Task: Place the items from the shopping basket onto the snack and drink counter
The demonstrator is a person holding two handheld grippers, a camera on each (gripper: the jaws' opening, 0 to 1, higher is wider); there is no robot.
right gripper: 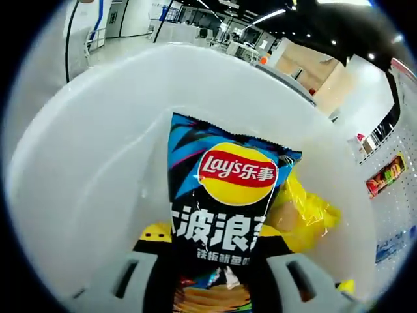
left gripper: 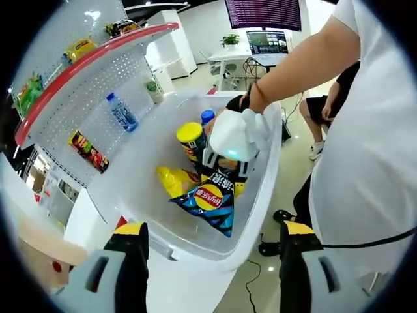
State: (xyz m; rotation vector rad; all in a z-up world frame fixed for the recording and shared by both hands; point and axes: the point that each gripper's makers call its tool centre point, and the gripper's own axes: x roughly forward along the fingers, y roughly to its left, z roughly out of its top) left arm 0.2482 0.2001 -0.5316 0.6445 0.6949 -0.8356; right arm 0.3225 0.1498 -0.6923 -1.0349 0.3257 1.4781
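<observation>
in the left gripper view we face an office floor with a pegboard snack and drink counter point(left gripper: 98, 111) at our left, and the white shopping basket point(left gripper: 260, 215) ahead. our left gripper point(left gripper: 212, 261) hangs short of the rim, jaws apart, empty. the right gripper point(left gripper: 225, 163) reaches down inside, clamped on the blue chip bag point(left gripper: 210, 199); a yellow can point(left gripper: 190, 138) stands behind it.

in the right gripper view we see the basket's wall point(right gripper: 85, 182) around the chip bag point(right gripper: 228, 195), long axis running straight out from our closed right gripper point(right gripper: 212, 280), a yellow packet point(right gripper: 306, 215) just beside.
</observation>
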